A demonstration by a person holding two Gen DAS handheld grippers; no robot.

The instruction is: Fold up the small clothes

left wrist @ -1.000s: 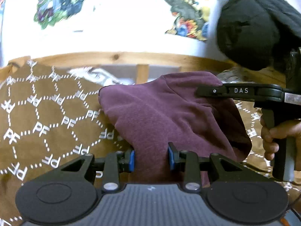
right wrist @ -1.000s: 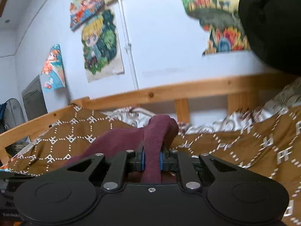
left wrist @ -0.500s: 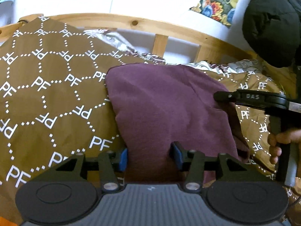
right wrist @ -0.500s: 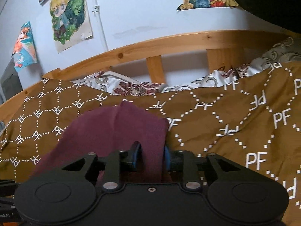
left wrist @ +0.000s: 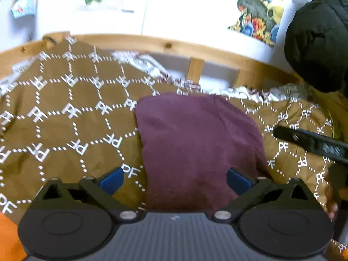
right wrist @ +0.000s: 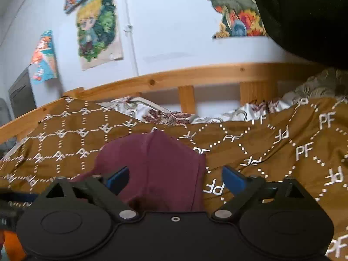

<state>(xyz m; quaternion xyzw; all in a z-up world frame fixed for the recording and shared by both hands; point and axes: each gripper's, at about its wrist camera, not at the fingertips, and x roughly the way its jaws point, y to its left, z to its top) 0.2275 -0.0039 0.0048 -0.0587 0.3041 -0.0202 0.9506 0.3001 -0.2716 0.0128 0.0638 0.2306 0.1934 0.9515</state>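
Nearest, left gripper [left wrist: 175, 179] and right gripper [right wrist: 175, 177] both opening, jaws spread wide, blue pads clear of any cloth, gripping nothing. Between and just beyond each pair of jaws, near edge of the maroon garment [left wrist: 195, 143], flat on the brown patterned bedspread [left wrist: 65, 119]. Likely light, soft and limp, no stiffness to hold a crease alone; not fragile, apt to sag and slide on the cover. Best taken at a near corner or hem edge, one per gripper. Farther off, wooden bed rail [left wrist: 165, 43], then poster-covered wall.
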